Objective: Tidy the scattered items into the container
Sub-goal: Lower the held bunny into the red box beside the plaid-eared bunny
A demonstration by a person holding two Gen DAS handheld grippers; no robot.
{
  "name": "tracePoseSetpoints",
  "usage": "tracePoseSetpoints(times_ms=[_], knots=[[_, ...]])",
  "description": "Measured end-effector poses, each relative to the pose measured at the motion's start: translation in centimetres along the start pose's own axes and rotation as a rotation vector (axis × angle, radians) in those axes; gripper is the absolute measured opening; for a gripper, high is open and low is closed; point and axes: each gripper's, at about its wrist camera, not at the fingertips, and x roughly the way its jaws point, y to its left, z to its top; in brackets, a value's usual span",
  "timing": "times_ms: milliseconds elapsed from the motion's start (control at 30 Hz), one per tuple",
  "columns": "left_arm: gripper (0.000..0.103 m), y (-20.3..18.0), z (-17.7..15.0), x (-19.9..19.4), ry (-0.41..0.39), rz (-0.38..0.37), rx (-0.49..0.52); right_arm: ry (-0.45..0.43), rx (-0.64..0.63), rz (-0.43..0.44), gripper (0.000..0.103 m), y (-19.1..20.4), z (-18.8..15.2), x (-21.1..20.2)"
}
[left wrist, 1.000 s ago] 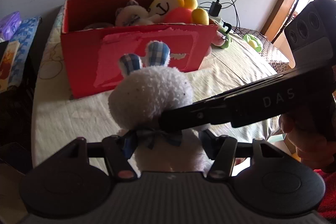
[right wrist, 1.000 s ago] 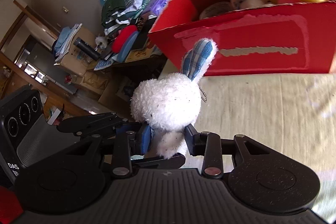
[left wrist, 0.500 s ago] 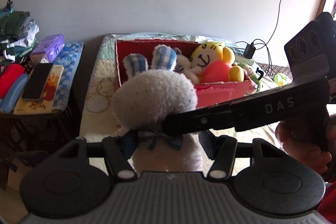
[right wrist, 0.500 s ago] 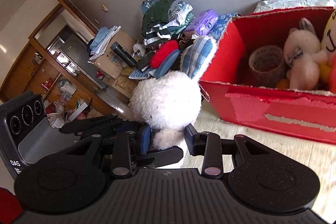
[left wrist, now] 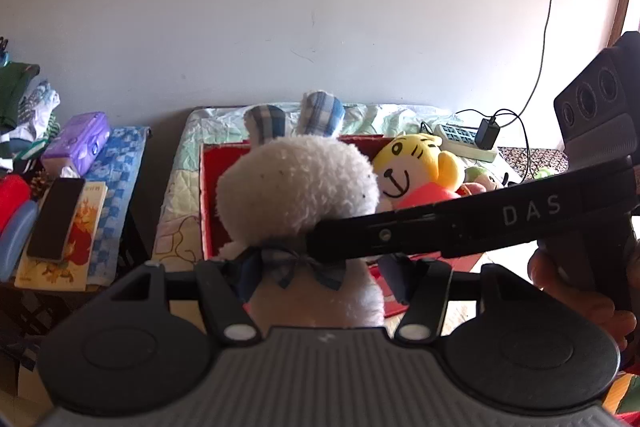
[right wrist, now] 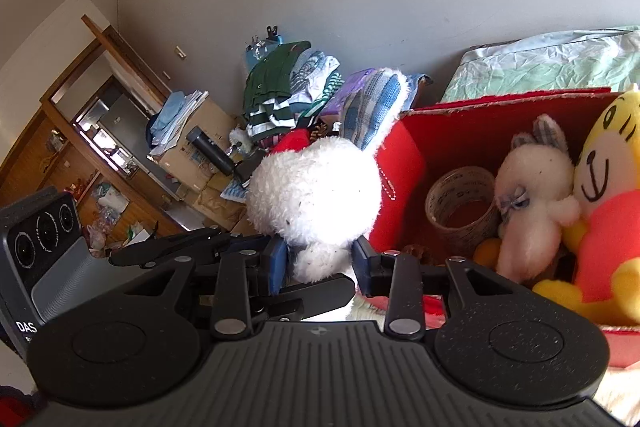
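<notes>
**White bunny held at the red box**

The white plush bunny (left wrist: 296,187) is clamped by the left gripper (left wrist: 316,279) and the right gripper (right wrist: 320,259) (both closed on its body), just before the red box (right wrist: 416,163), off the bed.

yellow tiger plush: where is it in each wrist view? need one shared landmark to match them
Left wrist: yellow tiger plush sits right of centre, inside the red box, partly hidden behind the white bunny plush.
Right wrist: yellow tiger plush is at the far right edge, in the red box, beside a small white bunny.
Shared landmark: the white bunny plush, held in front of the box.
</notes>
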Motion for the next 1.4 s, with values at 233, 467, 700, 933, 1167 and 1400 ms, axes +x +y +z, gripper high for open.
tracePoseSetpoints(times_ms=[233,467,700,933,1167,1400], knots=[[0.061,1.5,2.0,3.8,0.016,-0.074,-0.008,-0.022,0.046,-0.106,0.037,-1.5,1.8,1.2],[0.061,3.6,2.7,7.3,0.064,-0.138,-0.049,-0.011,0.059,-0.197,0.037,-2.9,2.6,3.1],[0.061,4.6,2.7,11.0,0.177,-0.203,-0.118,0.058,0.096,-0.292,0.034,-4.7,3.2,4.8],[0.061,4.0,2.5,12.7,0.22,-0.219,-0.115,0.087,0.109,-0.405,0.029,-5.7,2.9,5.6],[0.071,3.3,2.7,13.2,0.217,-0.213,-0.056,0.114,0.103,-0.463,0.028,-6.1,2.9,6.9],[0.073,3.2,2.6,14.4,0.254,-0.192,-0.042,0.133,0.126,-0.52,0.03,-6.5,2.8,7.5]])
